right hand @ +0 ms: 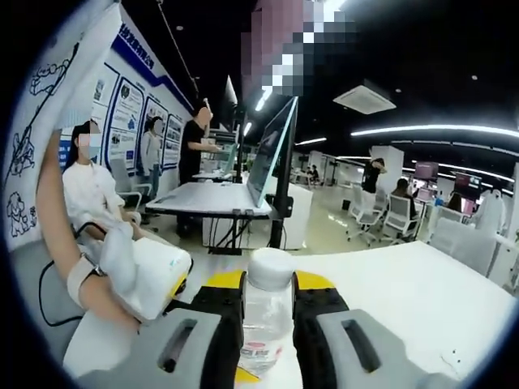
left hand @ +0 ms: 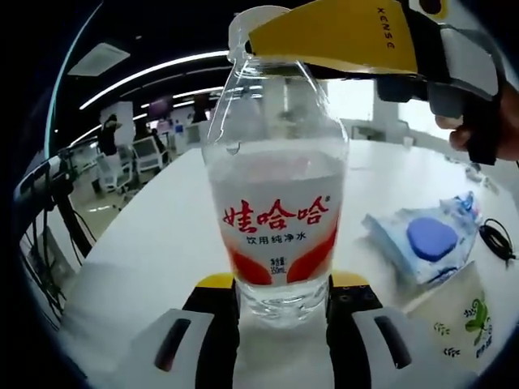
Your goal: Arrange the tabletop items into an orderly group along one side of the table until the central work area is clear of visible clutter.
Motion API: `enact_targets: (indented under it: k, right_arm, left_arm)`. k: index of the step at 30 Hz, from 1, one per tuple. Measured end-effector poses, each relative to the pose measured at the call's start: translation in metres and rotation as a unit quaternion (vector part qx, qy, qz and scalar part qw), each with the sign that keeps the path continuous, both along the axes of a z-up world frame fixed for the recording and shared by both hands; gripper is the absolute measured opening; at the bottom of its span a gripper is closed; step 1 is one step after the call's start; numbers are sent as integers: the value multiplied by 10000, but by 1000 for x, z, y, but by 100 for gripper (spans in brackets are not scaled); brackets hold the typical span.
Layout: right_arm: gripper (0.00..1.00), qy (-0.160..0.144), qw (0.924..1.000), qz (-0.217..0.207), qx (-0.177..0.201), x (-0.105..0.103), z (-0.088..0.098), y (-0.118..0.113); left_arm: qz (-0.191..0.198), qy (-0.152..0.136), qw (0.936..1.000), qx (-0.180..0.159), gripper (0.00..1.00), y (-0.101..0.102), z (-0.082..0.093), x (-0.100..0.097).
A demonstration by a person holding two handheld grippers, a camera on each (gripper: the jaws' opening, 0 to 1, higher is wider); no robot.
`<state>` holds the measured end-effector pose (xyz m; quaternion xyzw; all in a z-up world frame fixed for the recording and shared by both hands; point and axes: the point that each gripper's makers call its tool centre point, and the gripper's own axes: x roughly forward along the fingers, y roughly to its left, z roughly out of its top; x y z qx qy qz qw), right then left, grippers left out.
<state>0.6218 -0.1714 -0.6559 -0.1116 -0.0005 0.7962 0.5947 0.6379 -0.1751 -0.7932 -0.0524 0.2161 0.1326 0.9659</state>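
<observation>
White table (left hand: 146, 243) carries everything; its far side looks bare, but the near right edge has loose items on it, so the tidy-up is partway at best. Water bottle (left hand: 276, 219) stands upright on the table, about two-thirds full, white cap on. Left gripper (left hand: 282, 312) has its jaws closed in on the bottle's base, touching both sides. Right gripper (right hand: 268, 312) is clamped on the neck just under the cap, also seen coming in at the top of the left gripper view. So both hold the same bottle. Wet-wipes pack (left hand: 426, 239) with blue lid lies to the bottle's right, paper cup (left hand: 462, 320) just beside it, black cable (left hand: 496, 239) at the edge. Those three aren't grouped yet.
</observation>
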Motion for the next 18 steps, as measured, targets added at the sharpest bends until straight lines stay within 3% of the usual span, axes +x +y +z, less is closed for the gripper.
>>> enact_targets:
  k: [6, 18]
  right_arm:
    - [18, 43, 10000, -67, -19, 1, 1, -1]
    - [19, 24, 10000, 20, -56, -1, -1, 2]
  left_arm:
    - [-31, 77, 9999, -90, 37, -1, -8, -5]
    - [-9, 63, 9998, -164, 35, -1, -9, -8]
